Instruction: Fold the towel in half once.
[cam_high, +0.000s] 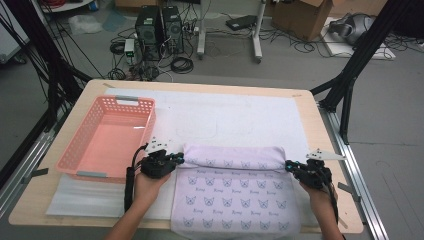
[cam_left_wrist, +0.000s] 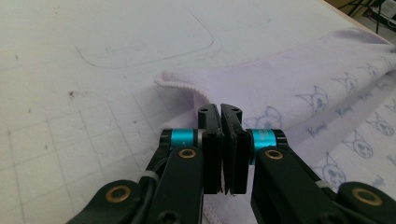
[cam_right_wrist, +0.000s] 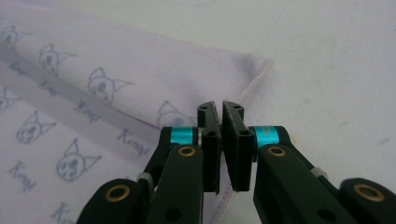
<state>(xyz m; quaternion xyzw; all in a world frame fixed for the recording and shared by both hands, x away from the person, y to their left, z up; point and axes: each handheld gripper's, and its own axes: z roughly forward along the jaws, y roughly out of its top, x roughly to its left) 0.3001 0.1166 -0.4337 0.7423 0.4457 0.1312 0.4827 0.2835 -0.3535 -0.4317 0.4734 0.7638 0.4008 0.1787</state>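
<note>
Tongs left (cam_high: 178, 160) and right (cam_high: 289, 164) clamped on towel (cam_high: 235, 200) fold; mid-fold, next pulling toward 6 o'clock evenly.

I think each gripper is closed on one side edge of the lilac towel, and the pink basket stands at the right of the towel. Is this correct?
Not fully. The pink basket stands at the left of the lilac towel, as the high view shows. The rest holds: the left gripper and the right gripper are each closed on a side edge of the towel.
</note>
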